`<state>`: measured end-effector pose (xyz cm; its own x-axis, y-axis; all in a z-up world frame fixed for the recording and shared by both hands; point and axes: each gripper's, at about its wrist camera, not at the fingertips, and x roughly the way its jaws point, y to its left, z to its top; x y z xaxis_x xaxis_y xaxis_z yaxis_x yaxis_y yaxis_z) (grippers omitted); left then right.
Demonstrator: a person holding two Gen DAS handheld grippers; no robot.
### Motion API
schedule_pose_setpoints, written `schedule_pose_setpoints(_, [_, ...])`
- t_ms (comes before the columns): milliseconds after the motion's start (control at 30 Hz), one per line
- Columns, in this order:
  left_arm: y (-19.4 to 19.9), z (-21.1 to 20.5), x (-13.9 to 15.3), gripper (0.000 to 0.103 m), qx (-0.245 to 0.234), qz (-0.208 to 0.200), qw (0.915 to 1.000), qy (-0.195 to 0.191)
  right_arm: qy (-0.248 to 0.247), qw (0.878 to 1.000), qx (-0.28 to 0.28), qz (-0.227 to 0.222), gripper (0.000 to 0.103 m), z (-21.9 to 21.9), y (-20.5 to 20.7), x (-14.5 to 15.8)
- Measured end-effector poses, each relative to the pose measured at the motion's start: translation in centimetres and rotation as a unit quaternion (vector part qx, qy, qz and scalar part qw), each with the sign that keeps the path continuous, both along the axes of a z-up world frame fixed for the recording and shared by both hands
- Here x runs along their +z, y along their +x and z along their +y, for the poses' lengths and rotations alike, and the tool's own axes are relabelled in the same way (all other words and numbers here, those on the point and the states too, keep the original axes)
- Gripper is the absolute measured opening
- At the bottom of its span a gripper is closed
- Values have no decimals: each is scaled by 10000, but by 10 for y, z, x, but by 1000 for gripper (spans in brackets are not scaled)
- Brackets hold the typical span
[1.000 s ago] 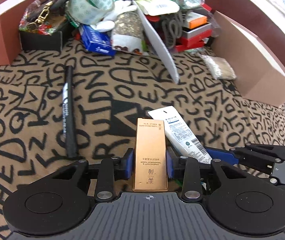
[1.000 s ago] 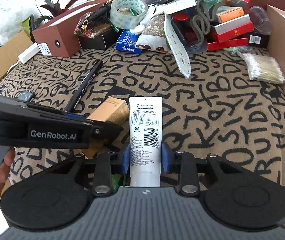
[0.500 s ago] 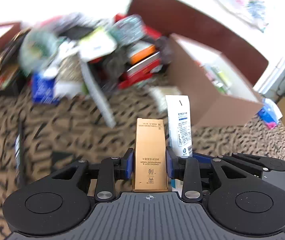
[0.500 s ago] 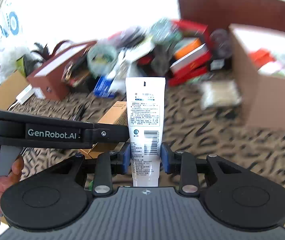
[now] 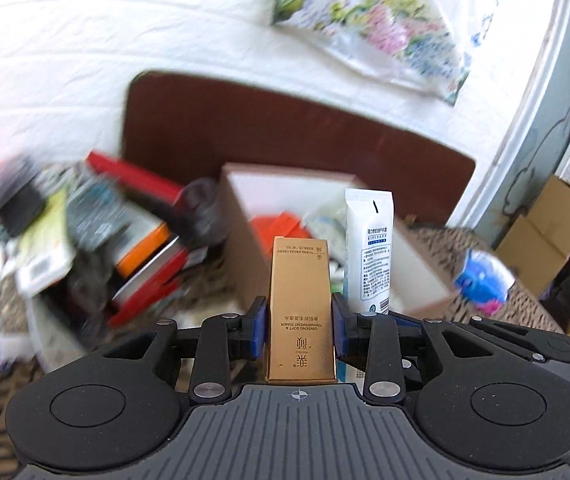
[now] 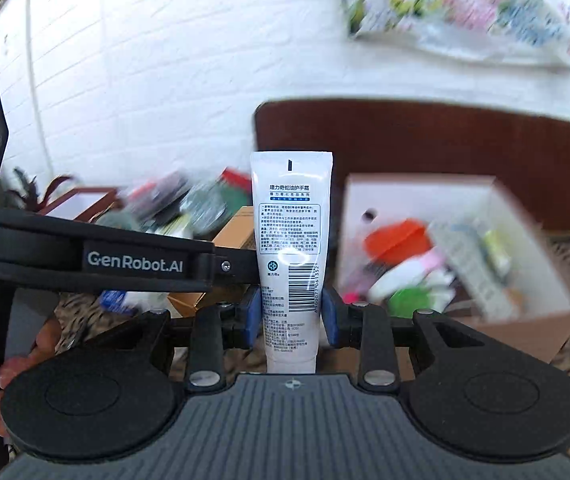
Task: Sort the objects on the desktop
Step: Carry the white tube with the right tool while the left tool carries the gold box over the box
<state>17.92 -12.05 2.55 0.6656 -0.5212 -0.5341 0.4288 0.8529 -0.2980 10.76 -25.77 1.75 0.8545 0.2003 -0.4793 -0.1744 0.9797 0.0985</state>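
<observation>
The open carton (image 6: 525, 320), a second ago far at frame right, now sits mid-frame beyond both lifted items. My left hand-held gripper (image 5: 299, 330) clamps the gold box (image 5: 300, 312); my right hand-held gripper (image 6: 289, 318) clamps the tube (image 6: 291, 240). Dropping in looks next.

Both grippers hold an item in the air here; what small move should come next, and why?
Probably carry both forward over the open cardboard box: the left gripper clamps the gold carton, the right gripper the white tube, neither above it yet.

Probably a home, white brick wall (image 6: 145, 60), cluttered patterned tabletop (image 5: 525, 300), cardboard boxes (image 5: 545, 224)
</observation>
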Motion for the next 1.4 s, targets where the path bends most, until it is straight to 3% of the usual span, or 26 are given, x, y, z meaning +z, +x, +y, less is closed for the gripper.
schedule_pose_setpoints(233, [50,-45,8,31,-102,-103,9999,-18,0,9994,-333,-44,36,-41,50,13])
schedule_pose_setpoints(667, [134,-86,-46,32,-160,573,9981,-129,171,9961,-671,547,36,-87,123,-33])
schedule_pose_setpoints(1200, [187,-100,-77,34,55,778,9967,215,210,9932,-601,979,37,-96,177,-60])
schedule_pose_setpoints(1300, [191,-105,-75,44,34,721,9970,286,131,9926,-646,1020,37,-96,185,-62])
schedule_pose_setpoints(1400, [191,-109,-73,47,52,582,9976,359,74,9924,-615,1065,37,-96,190,-66])
